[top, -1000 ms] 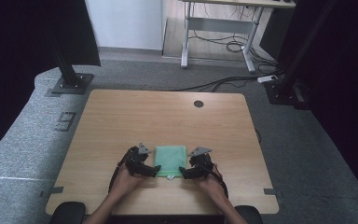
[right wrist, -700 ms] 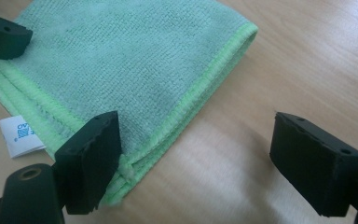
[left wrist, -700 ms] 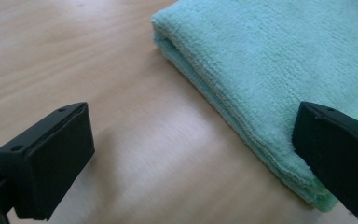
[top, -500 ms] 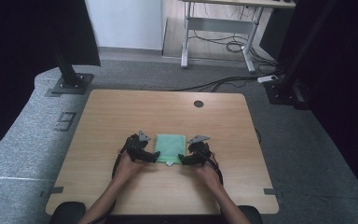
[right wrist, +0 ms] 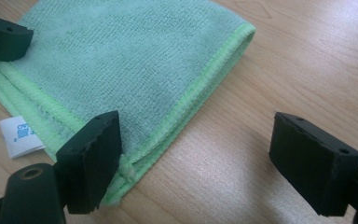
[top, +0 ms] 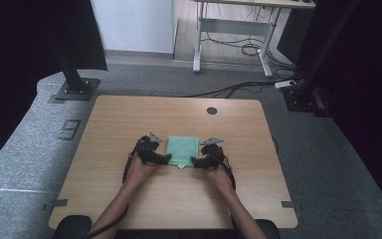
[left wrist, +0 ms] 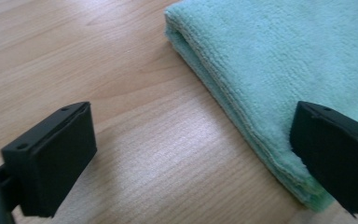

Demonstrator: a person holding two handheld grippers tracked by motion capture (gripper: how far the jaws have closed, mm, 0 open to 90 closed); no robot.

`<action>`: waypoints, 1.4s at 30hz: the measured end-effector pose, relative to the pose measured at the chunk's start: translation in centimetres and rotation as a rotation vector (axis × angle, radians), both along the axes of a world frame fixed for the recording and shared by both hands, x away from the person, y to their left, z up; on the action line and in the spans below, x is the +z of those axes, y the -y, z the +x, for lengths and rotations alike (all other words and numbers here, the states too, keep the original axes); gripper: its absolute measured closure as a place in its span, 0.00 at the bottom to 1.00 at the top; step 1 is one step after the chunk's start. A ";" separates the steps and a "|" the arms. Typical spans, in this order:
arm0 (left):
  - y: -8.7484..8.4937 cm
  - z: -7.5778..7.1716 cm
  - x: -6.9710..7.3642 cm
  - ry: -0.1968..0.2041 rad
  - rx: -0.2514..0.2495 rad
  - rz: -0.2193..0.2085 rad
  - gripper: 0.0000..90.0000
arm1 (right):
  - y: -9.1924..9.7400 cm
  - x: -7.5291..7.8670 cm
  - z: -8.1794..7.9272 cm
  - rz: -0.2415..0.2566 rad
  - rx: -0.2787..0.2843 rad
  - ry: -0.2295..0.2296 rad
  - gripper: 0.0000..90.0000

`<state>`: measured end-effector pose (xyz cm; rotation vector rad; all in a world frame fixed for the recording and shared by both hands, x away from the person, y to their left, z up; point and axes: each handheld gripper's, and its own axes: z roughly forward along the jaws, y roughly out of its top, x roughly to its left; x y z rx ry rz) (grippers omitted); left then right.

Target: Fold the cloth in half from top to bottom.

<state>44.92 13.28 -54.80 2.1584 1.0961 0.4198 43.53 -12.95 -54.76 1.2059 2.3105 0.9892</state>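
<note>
Centrally, near the person's edge of the wooden table (top: 129, 124), lay a folded green cloth (top: 183, 149), its layers stacked flat and a small white label (top: 180, 166) showing at its near edge. The left gripper (top: 163, 160) stood just beside the cloth's near left corner, the right gripper (top: 197, 162) just beside its near right corner; both were carried by the person's hands entering from the bottom of the high view.

In the left gripper view the jaws were spread wide: one pad over bare wood, the other over the cloth (left wrist: 279, 70) near its folded side, with nothing pinched between them. In the right gripper view the jaws were likewise spread, one pad at the stitched corner of the cloth (right wrist: 135, 60), the other over bare wood, and the label (right wrist: 21, 135) lay to the side. Neither tong was seen pressing fabric.

The step in hand was judged to be the approach to the two near corners, before any grasp, probably to fold or unfold the cloth. The next move would call for lowering each gripper so that one pad slid under the edge layers, then closing on both corners together. A likely fault was catching the top layer alone on one side, so that the stack would skew on lifting.
</note>
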 end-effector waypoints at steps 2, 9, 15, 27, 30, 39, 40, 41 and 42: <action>-0.2 0.2 0.0 -0.035 0.004 -0.029 0.03 | 0.1 0.0 0.0 0.015 0.001 -0.010 0.21; -0.2 -0.4 1.1 -0.013 -0.039 -0.038 0.06 | 0.3 1.1 -0.4 0.020 0.033 0.017 0.22; -0.6 -1.6 2.4 0.012 -0.082 -0.034 0.04 | 0.5 2.4 -1.3 0.026 0.066 0.015 0.16; -2.2 -4.2 3.3 0.024 -0.116 -0.022 0.00 | 1.6 3.7 -2.9 0.023 0.119 0.015 0.09; -2.5 -4.9 3.6 0.036 -0.122 -0.028 0.00 | 2.1 3.9 -3.5 0.022 0.121 0.023 0.06; -3.4 -7.0 4.2 0.055 -0.136 -0.040 0.00 | 3.3 4.0 -4.9 0.014 0.127 0.026 0.00; -3.5 -7.2 4.2 0.058 -0.136 -0.039 0.00 | 3.5 4.1 -5.1 0.015 0.127 0.026 0.00; -3.6 -7.4 4.3 0.060 -0.137 -0.036 0.00 | 3.6 4.1 -5.2 0.016 0.126 0.028 0.00; -3.7 -7.6 4.3 0.061 -0.140 -0.034 0.00 | 3.8 4.1 -5.4 0.015 0.126 0.031 0.00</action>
